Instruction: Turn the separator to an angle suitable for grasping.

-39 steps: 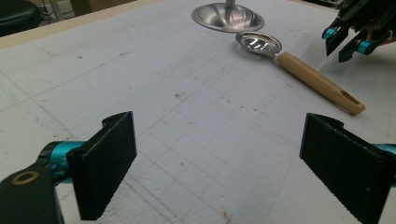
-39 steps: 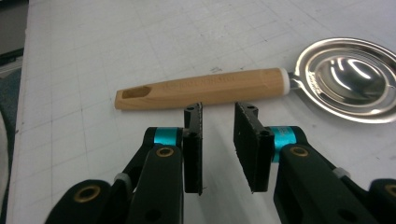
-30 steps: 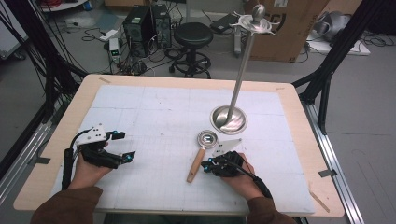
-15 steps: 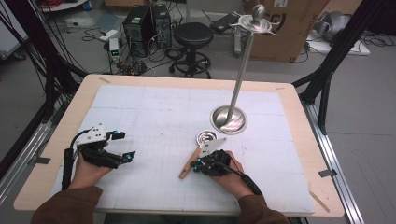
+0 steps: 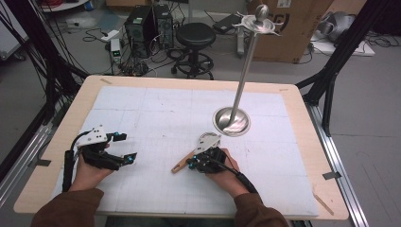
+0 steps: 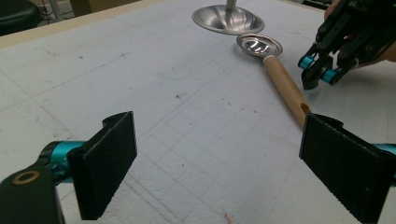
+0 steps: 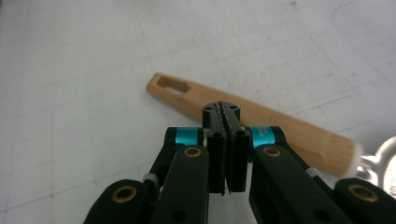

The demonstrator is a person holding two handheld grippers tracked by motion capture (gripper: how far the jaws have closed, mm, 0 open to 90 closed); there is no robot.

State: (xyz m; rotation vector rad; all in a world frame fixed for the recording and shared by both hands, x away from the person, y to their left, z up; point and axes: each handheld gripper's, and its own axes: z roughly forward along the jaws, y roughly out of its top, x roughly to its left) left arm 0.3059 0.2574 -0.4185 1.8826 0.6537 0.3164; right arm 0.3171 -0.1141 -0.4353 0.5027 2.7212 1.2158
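Observation:
A spoon with a light wooden handle (image 5: 180, 166) and a metal bowl (image 6: 259, 45) lies flat on the white mat in front of the stand. My right gripper (image 5: 191, 163) is shut with nothing between its jaws. Its tips (image 7: 226, 112) are low over the mat, right at the middle of the handle (image 7: 187, 95); I cannot tell whether they touch it. My left gripper (image 5: 125, 147) rests at the mat's near left, open and holding nothing. In the left gripper view its wide-set jaws (image 6: 219, 168) face the spoon and the right gripper (image 6: 317, 77).
A tall metal stand rises on a thin pole from a round dish-like base (image 5: 231, 120) just beyond the spoon, with a hooked crown (image 5: 257, 19) on top. The wooden table (image 5: 302, 142) frames the mat. Beyond it are a stool, computers and cables.
My right gripper has moved left along the spoon. The handle's free end has swung left with it. The left gripper has stayed where it was.

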